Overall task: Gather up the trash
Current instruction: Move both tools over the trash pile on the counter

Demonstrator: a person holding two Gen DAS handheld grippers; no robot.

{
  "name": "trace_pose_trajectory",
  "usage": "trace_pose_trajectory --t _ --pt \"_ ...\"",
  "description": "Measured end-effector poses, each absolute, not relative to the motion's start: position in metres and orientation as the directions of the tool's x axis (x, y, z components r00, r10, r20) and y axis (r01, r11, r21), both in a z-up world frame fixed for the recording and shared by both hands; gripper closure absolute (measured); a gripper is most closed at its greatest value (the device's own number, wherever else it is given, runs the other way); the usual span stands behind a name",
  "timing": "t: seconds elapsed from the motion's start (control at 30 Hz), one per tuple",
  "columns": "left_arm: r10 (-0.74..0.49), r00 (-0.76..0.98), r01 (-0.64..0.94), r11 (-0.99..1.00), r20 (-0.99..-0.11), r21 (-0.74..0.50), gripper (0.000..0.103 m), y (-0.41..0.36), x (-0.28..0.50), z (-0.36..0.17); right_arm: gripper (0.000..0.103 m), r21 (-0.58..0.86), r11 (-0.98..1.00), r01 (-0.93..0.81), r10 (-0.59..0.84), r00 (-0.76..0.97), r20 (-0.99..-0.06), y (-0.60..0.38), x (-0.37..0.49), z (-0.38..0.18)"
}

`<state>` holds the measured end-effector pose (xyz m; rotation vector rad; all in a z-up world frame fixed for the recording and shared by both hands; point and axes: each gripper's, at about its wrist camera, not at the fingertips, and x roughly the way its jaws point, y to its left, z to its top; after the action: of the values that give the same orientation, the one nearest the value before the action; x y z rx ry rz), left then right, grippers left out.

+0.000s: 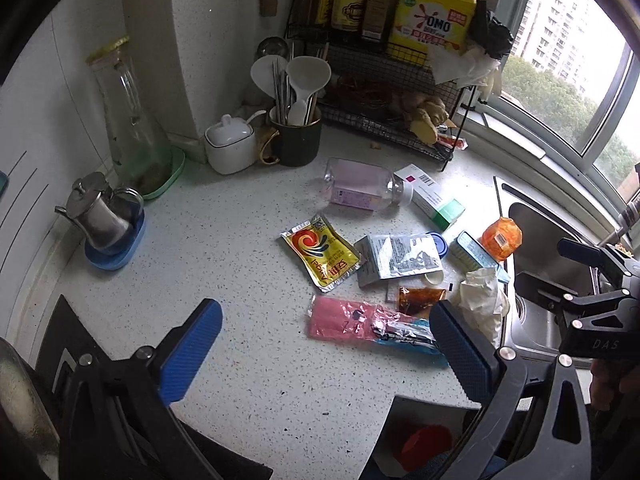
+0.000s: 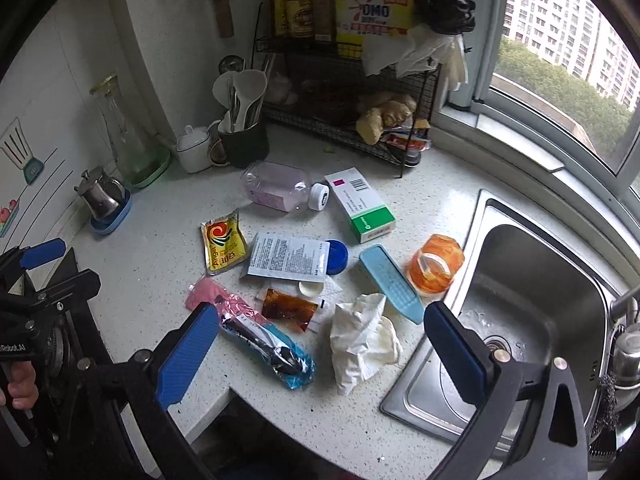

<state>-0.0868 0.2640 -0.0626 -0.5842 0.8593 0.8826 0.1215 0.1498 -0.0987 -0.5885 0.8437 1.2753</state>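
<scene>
On the speckled surface (image 2: 168,248) between the stove side and the sink (image 2: 532,280), we judge the collecting has hardly begun: every piece of litter we can see lies loose, and neither tool carries anything. The left gripper (image 1: 326,350) hangs above the near edge with its jaws wide apart and empty, and the right gripper (image 2: 320,350) hovers over the same patch, its jaws likewise spread with nothing between them. Going from the biggest pieces down, we count the clear plastic bottle (image 2: 276,186) lying on its side, its cap just beside the white-and-green carton (image 2: 360,204); the crumpled white tissue (image 2: 362,340) near the sink's rim; the pink and blue wrapper (image 2: 256,332) closest to us, a dark spoon-like shape showing through it; the long pale-blue brush-like piece (image 2: 390,282), which may not be rubbish at all; the grey printed sachet (image 2: 286,258) resting partly over a blue lid (image 2: 338,254); the orange wrapped lump (image 2: 434,264) at the sink's edge; the yellow yeast packet (image 2: 222,246); the brown sauce sachet (image 2: 288,310); and a small white cap (image 2: 310,288). We see no bin clearly, only a dark opening below the surface's edge, so where all this goes we cannot tell. By our reckoning, all of it is left to do.
</scene>
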Motion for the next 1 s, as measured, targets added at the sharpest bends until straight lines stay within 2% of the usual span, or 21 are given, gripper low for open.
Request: trace_pose_trajectory --t 0.23,0.57,0.6,0.77,0.8,0.83,1.0 --pt "0.366 0.303 -0.877 0.468 -0.88 -0.108 0.0 0.302 -0.086 -0.106 0.0 -0.051 0.016 -0.999 0.487 0.053 -0.872 0.213 0.1 -0.141" --pt "0.277 0.25 -0.892 0.438 -0.928 -0.109 0.0 0.322 -0.08 -0.167 0.002 -0.251 -0.175 -0.952 0.405 0.162 -0.9 0.267 0.075 -0.21" --pt "0.271 0.246 -0.894 0.434 -0.931 -0.11 0.0 0.323 -0.08 -0.171 0.007 -0.265 -0.194 -0.944 0.402 0.17 -0.9 0.271 0.072 -0.216" --pt "0.256 0.226 -0.901 0.423 -0.94 -0.101 0.0 0.329 -0.078 -0.182 0.017 -0.289 -0.248 -0.925 0.386 0.18 -0.905 0.287 0.069 -0.233" --pt "0.257 0.223 -0.901 0.422 -0.94 -0.098 0.0 0.331 -0.077 -0.183 0.027 -0.28 -0.248 -0.927 0.382 0.173 -0.908 0.29 0.07 -0.235" --pt "0.257 0.22 -0.902 0.421 -0.941 -0.095 0.0 0.332 -0.077 -0.183 0.028 -0.265 -0.237 -0.935 0.392 0.158 -0.907 0.292 0.072 -0.233" --pt "0.263 0.219 -0.902 0.422 -0.939 -0.092 0.0 0.34 -0.076 -0.18 0.063 -0.207 -0.208 -0.956 0.418 0.104 -0.902 0.303 0.085 -0.219"
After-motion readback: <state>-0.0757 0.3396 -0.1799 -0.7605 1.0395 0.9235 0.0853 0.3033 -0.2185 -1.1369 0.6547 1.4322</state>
